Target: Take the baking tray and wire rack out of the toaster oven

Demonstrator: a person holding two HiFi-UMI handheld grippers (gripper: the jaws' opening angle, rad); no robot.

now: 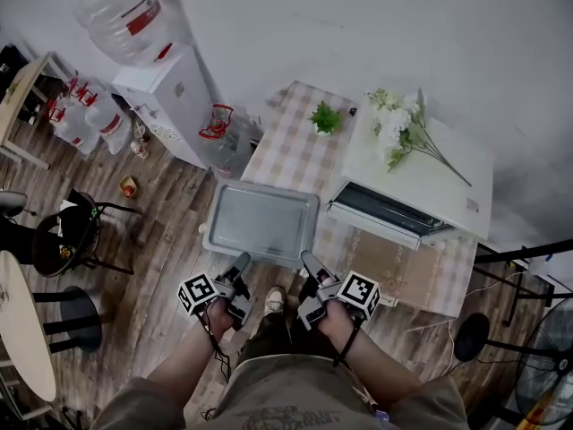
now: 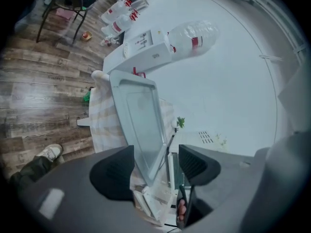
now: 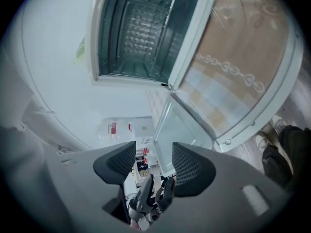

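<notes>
**Baking tray (image 1: 260, 220) out on the table, both grippers open behind it**

Baking tray: it lies flat and empty at the near left corner of the table (image 1: 286, 150), on the checked cloth, and its left side juts past the table's left edge. The toaster oven (image 1: 448, 164) stands at the right side of the table with its door (image 1: 385, 215) dropped open towards the tray. White flowers (image 1: 398, 133) lie on the oven's top, and a small green plant (image 1: 325, 117) sits just beside it at the far edge.

The left gripper (image 1: 238, 267) is at the tray's near edge with its jaws wide. In the left gripper view the tray's near end reaches in between them. There is a clear gap on the right-hand pad's side, so the pads are not clamped on it.

The right gripper (image 1: 311, 265) is just beside the tray's near right corner, its jaws also standing wide. In the right gripper view that corner shows ahead through the gap, apart from both pads, with nothing held.

Above the corner in that view the oven's dark cavity is open, and the bars of the wire rack (image 3: 127, 21) show inside it.
</notes>
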